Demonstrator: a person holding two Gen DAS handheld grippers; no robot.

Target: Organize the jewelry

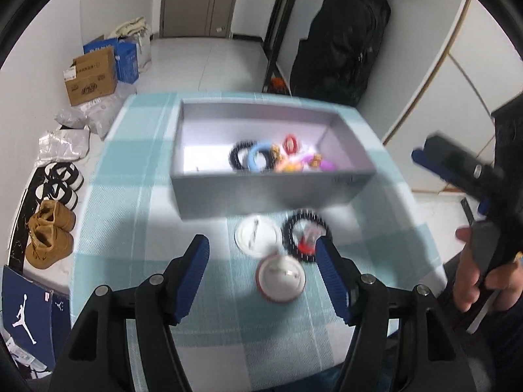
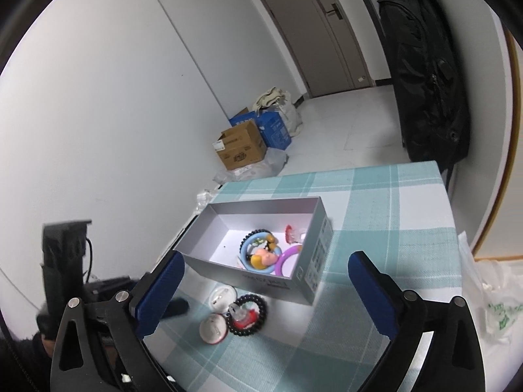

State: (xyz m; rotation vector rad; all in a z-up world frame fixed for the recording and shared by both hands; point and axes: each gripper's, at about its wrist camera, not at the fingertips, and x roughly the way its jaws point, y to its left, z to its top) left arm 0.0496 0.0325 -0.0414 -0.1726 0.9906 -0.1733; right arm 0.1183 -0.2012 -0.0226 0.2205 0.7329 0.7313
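A grey open box (image 1: 261,192) (image 2: 313,254) sits on the checked tablecloth and holds a black bead bracelet (image 1: 238,155), a blue ring (image 1: 260,156) (image 2: 248,245), a purple ring (image 2: 289,258) and small charms. In front of it lie two white round badges (image 1: 258,235) (image 1: 282,277) (image 2: 213,328), a black bead bracelet (image 1: 307,228) (image 2: 250,315) and a red clip (image 1: 307,245) inside it. My left gripper (image 1: 263,272) is open and empty, its fingers either side of the nearer badge. My right gripper (image 2: 264,290) is open and empty, above these items; it also shows in the left wrist view (image 1: 457,166).
The table (image 2: 376,215) with the teal checked cloth stands in a room. Cardboard and blue boxes (image 1: 93,75), shoes (image 1: 49,232) and bags lie on the floor to the left. A black bag (image 2: 425,75) hangs at the far wall. A plastic bag (image 2: 490,300) lies right of the table.
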